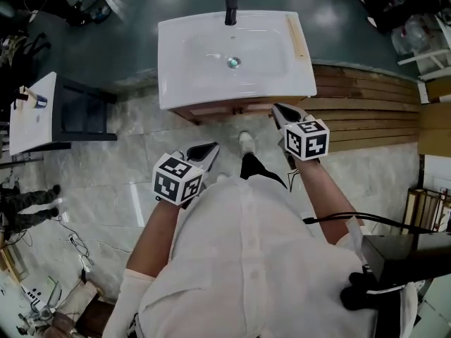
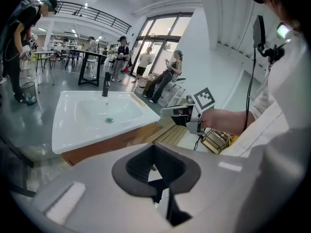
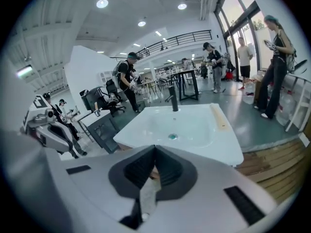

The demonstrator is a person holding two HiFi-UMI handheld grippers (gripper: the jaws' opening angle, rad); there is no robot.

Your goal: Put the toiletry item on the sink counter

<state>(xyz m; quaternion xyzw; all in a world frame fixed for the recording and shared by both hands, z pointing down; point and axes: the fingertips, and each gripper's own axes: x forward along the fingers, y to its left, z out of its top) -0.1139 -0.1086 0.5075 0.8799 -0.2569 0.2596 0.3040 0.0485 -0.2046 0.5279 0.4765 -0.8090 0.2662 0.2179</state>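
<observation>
Hovering by the sink point(image 1: 204, 55), our left gripper point(image 1: 209, 148) and right gripper point(image 1: 278, 111) both have fingers pinched together, empty. Meanwhile the toiletry item point(image 1: 294, 37) lies along the tabletop point(image 1: 169, 90) right edge, upper middle of frame.

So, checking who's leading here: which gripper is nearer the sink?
The right gripper, its tips right by the front edge of the sink; the left gripper hangs further back, over the floor.

The left gripper point(image 1: 206, 150) and the right gripper point(image 1: 282, 111) are held out in front, tipped down a bit. Both have their jaws pressed together, with nothing between them.
</observation>
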